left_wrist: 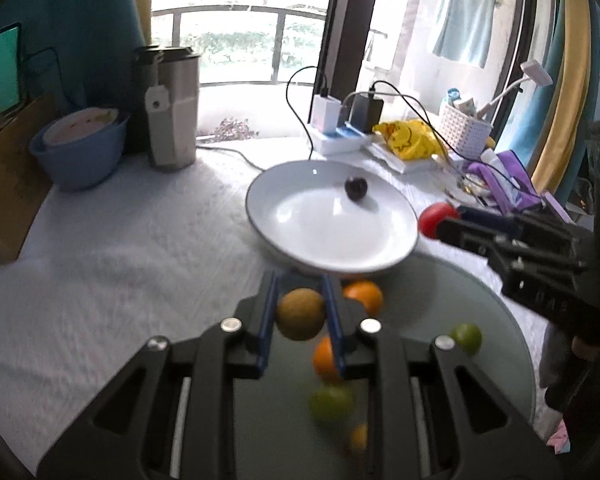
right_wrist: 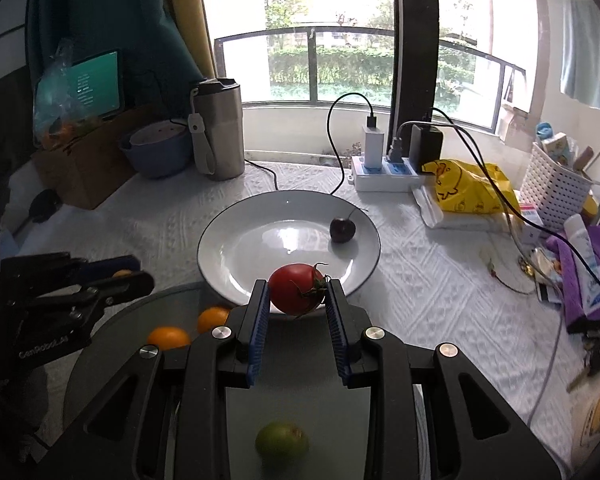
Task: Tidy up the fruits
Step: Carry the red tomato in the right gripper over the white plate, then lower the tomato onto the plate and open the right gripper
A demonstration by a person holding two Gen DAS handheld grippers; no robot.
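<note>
- Leftmost, the left gripper [left_wrist: 300,312] has its blue-padded fingers [left_wrist: 269,320] closed on a round brownish-yellow fruit [left_wrist: 301,313], above a grey glass disc [left_wrist: 452,292] holding 2 oranges [left_wrist: 363,295].
- Centrally, a white shallow plate [right_wrist: 236,240] on the white-clothed counter [right_wrist: 420,280] holds 1 dark cherry [right_wrist: 342,230].
- Rightward, the right gripper [right_wrist: 298,300] clamps a red tomato [right_wrist: 296,288] at the plate's near rim.

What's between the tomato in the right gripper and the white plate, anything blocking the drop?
Nothing visible. The right gripper holds the tomato at the near rim of the white plate. The only thing on the plate is a dark cherry at its far right side, apart from the tomato.
</note>
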